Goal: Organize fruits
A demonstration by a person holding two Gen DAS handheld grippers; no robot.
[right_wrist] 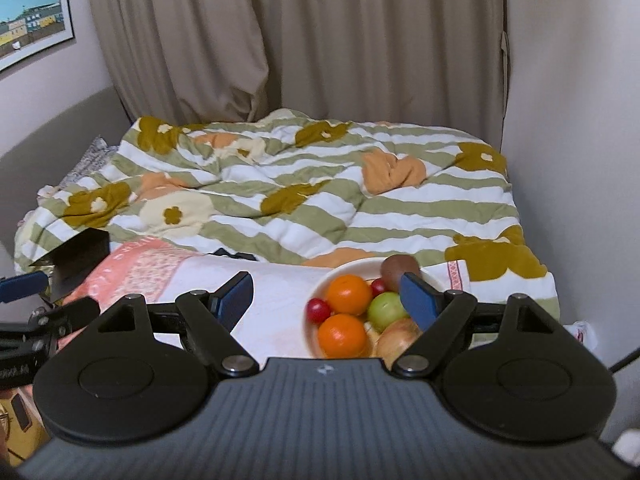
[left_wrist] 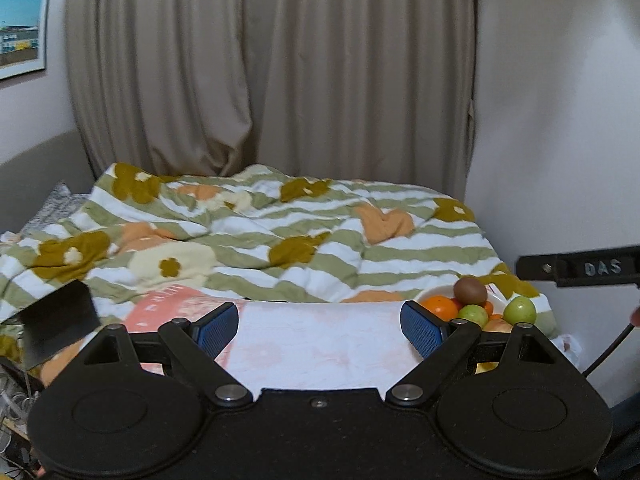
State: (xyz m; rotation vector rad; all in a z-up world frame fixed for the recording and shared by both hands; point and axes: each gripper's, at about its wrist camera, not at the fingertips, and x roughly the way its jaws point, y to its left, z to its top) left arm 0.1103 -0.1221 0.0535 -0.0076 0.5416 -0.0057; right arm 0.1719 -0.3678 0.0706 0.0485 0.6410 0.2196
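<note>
on the bed, near its front right corner, white bowl [right_wrist: 320, 292] sits on a white/pink cloth [right_wrist: 276, 300] laid over the striped floral duvet [right_wrist: 320, 208]. bowl contents per right wrist cam: two oranges [right_wrist: 349, 294], one behind the other, small red fruit [right_wrist: 318, 310] at the left rim, a second red one [right_wrist: 378, 287] between the rear orange and green apple [right_wrist: 385, 310], brown kiwi [right_wrist: 400, 269] at the back on top of the pile, pale yellowish apple [right_wrist: 400, 338] at the front, partly hidden by the tool body. right gripper [right_wrist: 326, 296]: fingers spread wide, nothing between the pads, no contact w/ any fruit; its right blue pad [right_wrist: 418, 300] overlaps the green apple and kiwi in view only, can't tell the depth gap. left gripper [left_wrist: 320, 324]: also spread wide, empty, only bare cloth showing between its pads. from left wrist cam the bowl [left_wrist: 430, 292] is off to the right, behind that gripper's right finger, w/ kiwi [left_wrist: 470, 290] on top; a second green apple [left_wrist: 519, 309] shows on the bowl's right side. black box [right_wrist: 80, 258] sits on the duvet at the cloth's left edge. beige curtain [right_wrist: 320, 40] behind the bed, framed picture [right_wrist: 32, 20] on the wall at left. part of the right tool's black bar [left_wrist: 580, 266] pokes in at the left cam's right edge.
</note>
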